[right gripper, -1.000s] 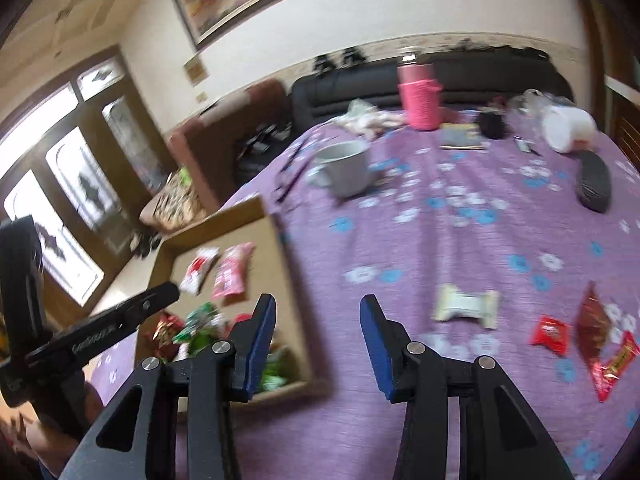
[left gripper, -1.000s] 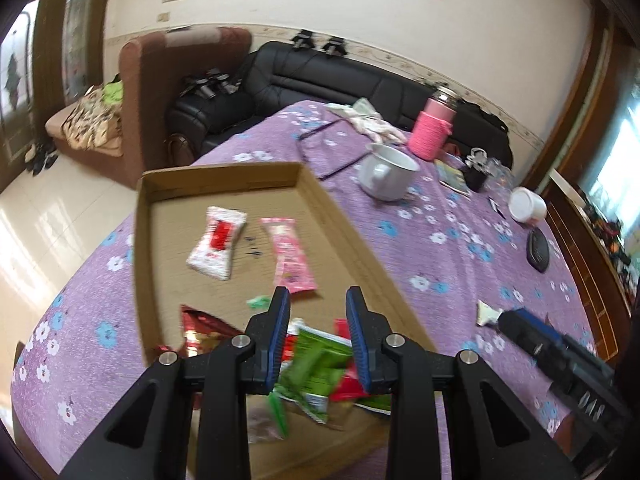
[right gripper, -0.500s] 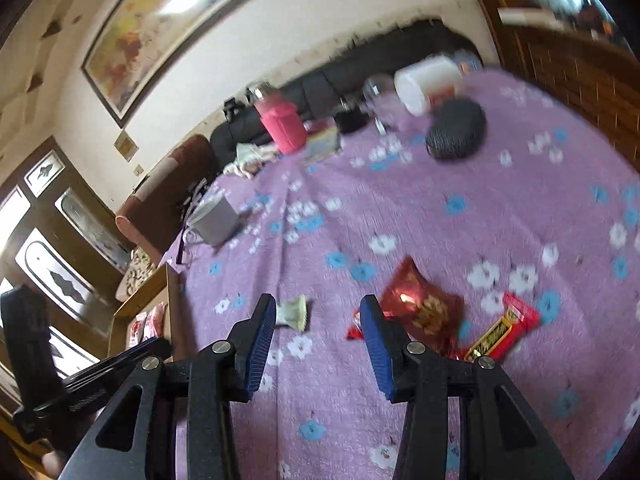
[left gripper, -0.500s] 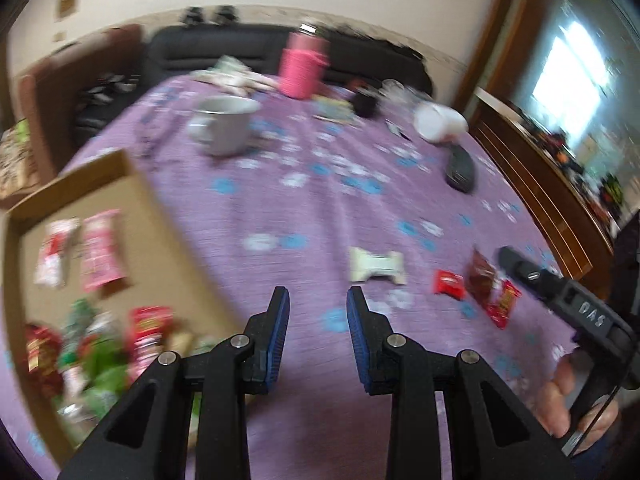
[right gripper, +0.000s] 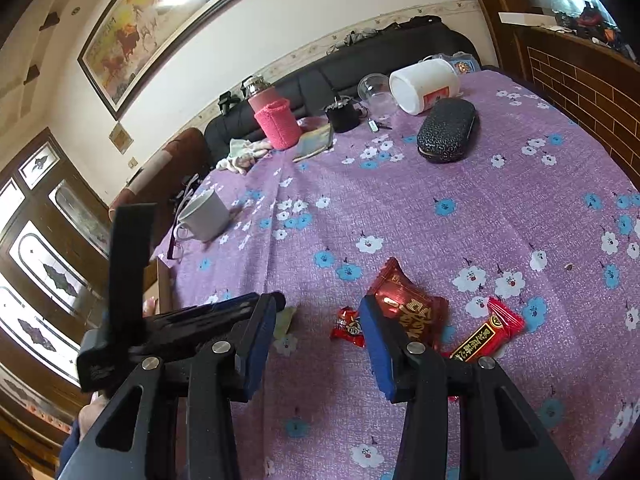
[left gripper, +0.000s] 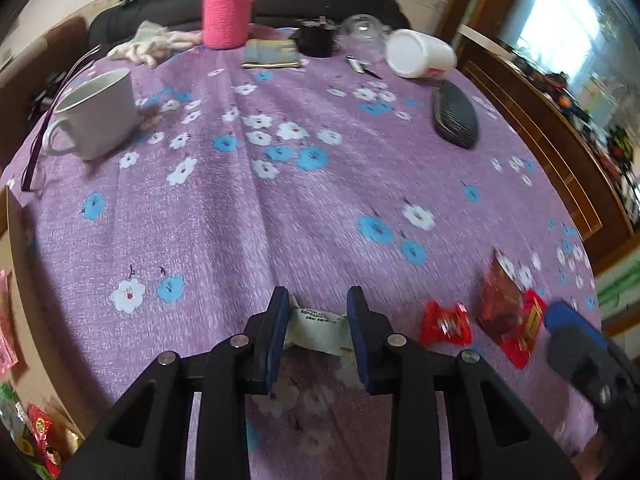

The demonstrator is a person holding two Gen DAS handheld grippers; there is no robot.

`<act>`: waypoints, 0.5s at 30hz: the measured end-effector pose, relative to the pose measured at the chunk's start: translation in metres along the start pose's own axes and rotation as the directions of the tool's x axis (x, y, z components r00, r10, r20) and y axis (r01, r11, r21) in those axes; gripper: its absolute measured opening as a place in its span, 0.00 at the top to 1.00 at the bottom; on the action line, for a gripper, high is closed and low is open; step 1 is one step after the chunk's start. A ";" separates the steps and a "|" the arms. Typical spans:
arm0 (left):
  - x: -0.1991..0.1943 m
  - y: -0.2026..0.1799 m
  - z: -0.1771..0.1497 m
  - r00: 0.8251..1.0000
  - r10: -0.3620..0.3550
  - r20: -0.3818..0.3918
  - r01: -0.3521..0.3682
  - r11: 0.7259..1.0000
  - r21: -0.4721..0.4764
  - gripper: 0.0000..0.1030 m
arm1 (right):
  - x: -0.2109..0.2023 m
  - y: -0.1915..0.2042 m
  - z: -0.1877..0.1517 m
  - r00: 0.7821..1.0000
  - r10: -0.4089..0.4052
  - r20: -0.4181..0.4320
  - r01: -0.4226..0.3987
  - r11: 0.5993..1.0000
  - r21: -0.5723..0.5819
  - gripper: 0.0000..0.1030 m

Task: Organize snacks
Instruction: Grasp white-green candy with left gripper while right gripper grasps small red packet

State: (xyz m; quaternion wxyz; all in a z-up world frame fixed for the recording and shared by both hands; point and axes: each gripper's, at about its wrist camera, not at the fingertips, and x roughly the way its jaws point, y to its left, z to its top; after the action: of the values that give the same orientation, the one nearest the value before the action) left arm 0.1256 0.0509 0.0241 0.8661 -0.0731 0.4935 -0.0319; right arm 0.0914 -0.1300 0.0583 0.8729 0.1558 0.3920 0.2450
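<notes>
A white snack packet lies on the purple flowered tablecloth between the fingers of my left gripper, which is open around it. To its right lie a small red candy, a dark red packet and a red bar. My right gripper is open and low over the cloth beside the small red candy, the dark red packet and the red bar. The cardboard box with snacks sits at the left edge.
A white mug, pink bottle, white tub, black glasses case, small book, black cup and cloth stand farther back. A wooden cabinet lines the right side.
My left gripper has swung from over the box to the right and come down around the white packet. My right gripper has moved down to the red snacks.
</notes>
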 end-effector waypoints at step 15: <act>-0.041 -0.024 -0.050 0.993 0.055 0.108 -0.072 0.984 0.162 0.40 | 0.022 -0.010 -0.005 0.996 -0.003 -0.092 0.006 0.999 0.033 0.54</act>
State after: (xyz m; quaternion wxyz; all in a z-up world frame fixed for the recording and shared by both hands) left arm 0.0626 0.0278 0.0378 0.8940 0.0134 0.4459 -0.0414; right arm 0.1027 -0.1260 0.0370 0.8518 0.1580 0.4362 0.2434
